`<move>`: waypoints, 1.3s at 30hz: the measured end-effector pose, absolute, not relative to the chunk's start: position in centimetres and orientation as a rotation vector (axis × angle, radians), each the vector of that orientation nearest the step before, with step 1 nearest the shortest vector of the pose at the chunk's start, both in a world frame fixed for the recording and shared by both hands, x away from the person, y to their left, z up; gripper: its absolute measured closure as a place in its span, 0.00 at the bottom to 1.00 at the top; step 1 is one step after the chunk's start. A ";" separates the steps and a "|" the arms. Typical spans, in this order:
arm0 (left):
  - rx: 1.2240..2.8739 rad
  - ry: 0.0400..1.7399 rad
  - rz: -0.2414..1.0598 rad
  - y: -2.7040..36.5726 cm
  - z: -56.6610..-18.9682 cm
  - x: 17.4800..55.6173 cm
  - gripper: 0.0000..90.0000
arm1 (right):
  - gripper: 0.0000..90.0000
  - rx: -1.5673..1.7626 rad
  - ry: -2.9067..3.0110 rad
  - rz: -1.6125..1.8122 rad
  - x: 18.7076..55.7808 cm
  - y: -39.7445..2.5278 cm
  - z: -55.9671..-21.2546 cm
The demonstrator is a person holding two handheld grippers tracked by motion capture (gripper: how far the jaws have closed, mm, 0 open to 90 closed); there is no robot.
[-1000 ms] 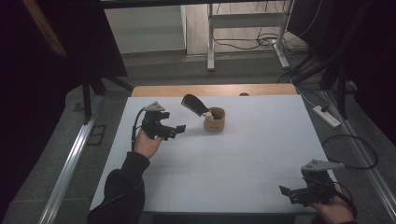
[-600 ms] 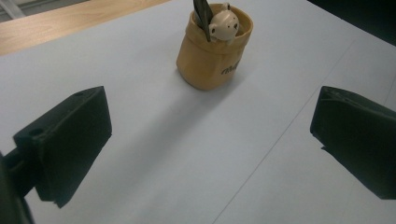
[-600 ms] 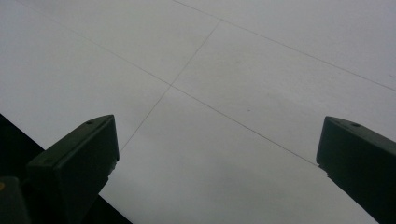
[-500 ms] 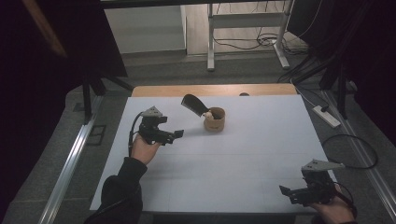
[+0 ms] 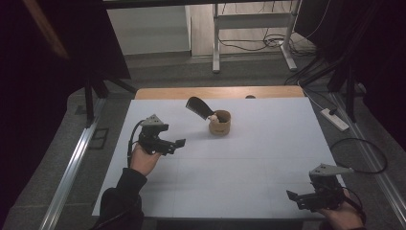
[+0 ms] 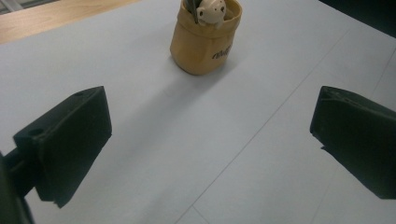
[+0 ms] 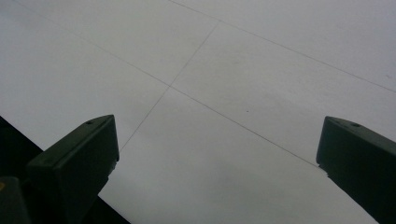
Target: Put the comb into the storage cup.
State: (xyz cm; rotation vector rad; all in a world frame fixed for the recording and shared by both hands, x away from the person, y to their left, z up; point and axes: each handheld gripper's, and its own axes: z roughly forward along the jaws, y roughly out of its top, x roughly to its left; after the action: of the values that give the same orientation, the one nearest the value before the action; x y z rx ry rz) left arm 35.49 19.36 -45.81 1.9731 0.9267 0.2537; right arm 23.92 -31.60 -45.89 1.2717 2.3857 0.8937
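Right hand-held gripper (image 5: 301,200) hangs at table (image 5: 268,158) edge.

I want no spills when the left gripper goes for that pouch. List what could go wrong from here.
1. The pouch looks soft and stands free on the table; a jaw of the open left gripper nudging it might tip it.
2. The black tool leans far out of the pouch toward that gripper and could be knocked first.
3. The right gripper hovers at the table's near edge, too far off to steady anything.
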 end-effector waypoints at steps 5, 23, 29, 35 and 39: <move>1.979 0.925 0.253 19.5 -45.9 34.8 0.00 | 0.00 1.269 2.383 0.894 23.9 -31.6 -45.9; 1.980 0.941 0.257 20.3 -45.9 32.6 0.00 | 0.00 1.267 2.380 0.902 23.8 -31.6 -45.8; 1.969 0.950 0.262 20.8 -45.9 31.8 0.00 | 0.00 1.267 2.381 0.901 23.8 -31.6 -45.8; 1.963 0.957 0.263 21.3 -45.9 31.1 0.00 | 0.00 1.265 2.382 0.899 23.9 -31.6 -45.8; 1.959 0.961 0.263 21.5 -45.9 30.6 0.00 | 0.00 1.265 2.383 0.899 23.8 -31.6 -45.8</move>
State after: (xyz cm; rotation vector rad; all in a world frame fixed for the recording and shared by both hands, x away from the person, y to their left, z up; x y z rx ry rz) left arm 30.58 21.52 -45.91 1.9592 0.9607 0.2632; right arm 23.85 -31.58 -45.84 1.2647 2.3825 0.8987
